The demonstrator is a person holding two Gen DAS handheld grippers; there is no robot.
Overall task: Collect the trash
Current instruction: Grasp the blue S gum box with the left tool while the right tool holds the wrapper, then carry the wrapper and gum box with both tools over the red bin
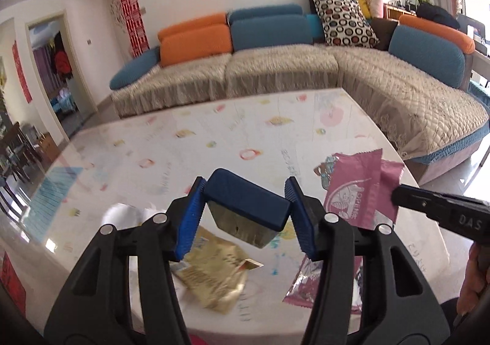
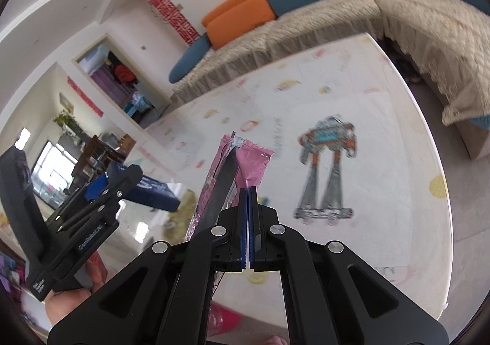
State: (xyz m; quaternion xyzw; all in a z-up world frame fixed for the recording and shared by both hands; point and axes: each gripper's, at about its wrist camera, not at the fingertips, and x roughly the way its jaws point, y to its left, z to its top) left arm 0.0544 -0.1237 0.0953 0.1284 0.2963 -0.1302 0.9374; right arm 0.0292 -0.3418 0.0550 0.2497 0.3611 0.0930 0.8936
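Note:
My left gripper is shut on a dark blue box and holds it above the white table. My right gripper is shut on a pink wrapper and holds it in the air; in the left wrist view the pink wrapper hangs from the right gripper's tip. Under the left gripper lie a gold wrapper, a second pink wrapper and a crumpled white tissue.
The table carries coloured drawings, among them a robot figure. A beige corner sofa with blue and orange cushions stands behind the table. The left gripper shows at the left of the right wrist view.

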